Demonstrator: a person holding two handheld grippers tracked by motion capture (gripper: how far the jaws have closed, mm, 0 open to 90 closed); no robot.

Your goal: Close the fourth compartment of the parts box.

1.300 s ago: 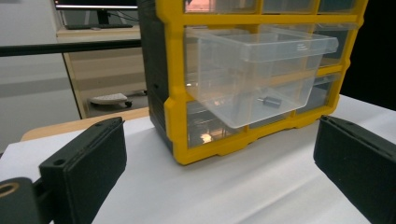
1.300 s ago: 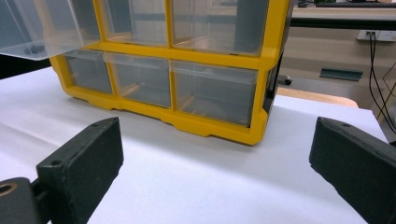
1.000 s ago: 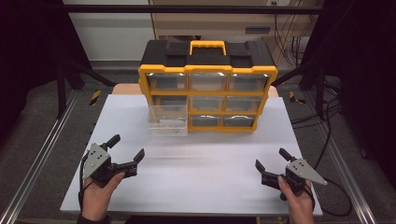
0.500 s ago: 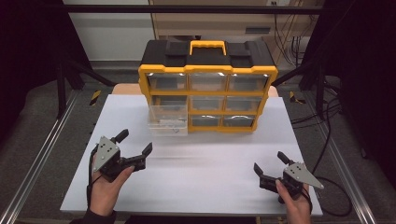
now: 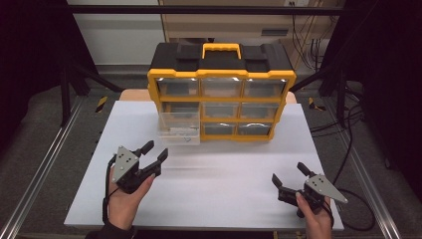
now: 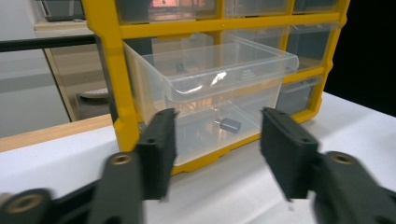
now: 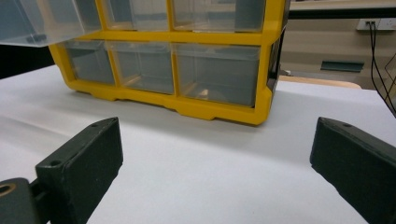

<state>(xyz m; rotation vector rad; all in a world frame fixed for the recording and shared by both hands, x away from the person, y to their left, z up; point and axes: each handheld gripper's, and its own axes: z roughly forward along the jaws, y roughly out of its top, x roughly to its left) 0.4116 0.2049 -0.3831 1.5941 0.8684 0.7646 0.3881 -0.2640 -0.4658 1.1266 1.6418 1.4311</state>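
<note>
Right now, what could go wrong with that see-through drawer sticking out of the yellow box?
The clear drawer hangs far out of the yellow organizer, so a bump from the left gripper, whose jaws have just been closing with nothing between them, might tip it out. The small dark part inside could then spill onto the table. A hard push might also slide the whole organizer backward.

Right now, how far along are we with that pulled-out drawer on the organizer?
Done: the clear drawer stands pulled out of the yellow organizer, a small dark part lying inside. In hand: the left tool points at it, short of it, jaws just narrowing on nothing. The right tool waits open over the table. Left: reaching the drawer, probably to grasp or push it.
</note>
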